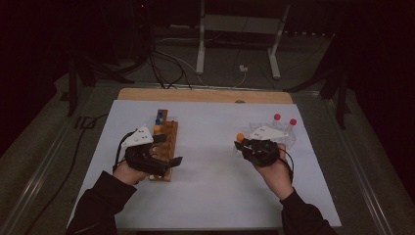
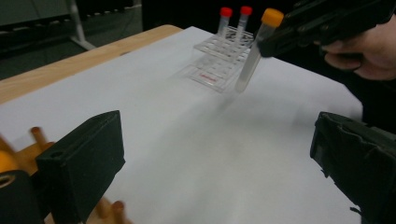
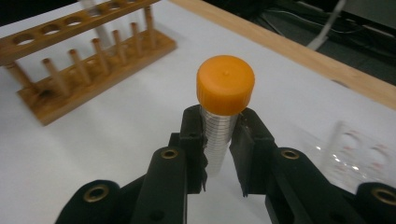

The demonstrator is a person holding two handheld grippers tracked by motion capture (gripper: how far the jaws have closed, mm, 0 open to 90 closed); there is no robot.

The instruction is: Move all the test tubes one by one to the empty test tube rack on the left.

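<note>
My right gripper is shut on a clear tube with an orange cap, gripping it just under the cap. In the high view this gripper holds the tube above the white sheet, left of the clear plastic rack. Two red-capped tubes stand in that rack. My left gripper is open at the near end of the wooden rack, which holds blue-capped tubes and an orange-capped one. In the left gripper view the left gripper has wide jaws with only white sheet between them.
A white sheet covers the wooden table. The left gripper view shows the right gripper's tube tilted in front of the clear rack. Cables and a white stand's legs lie on the floor beyond the table.
</note>
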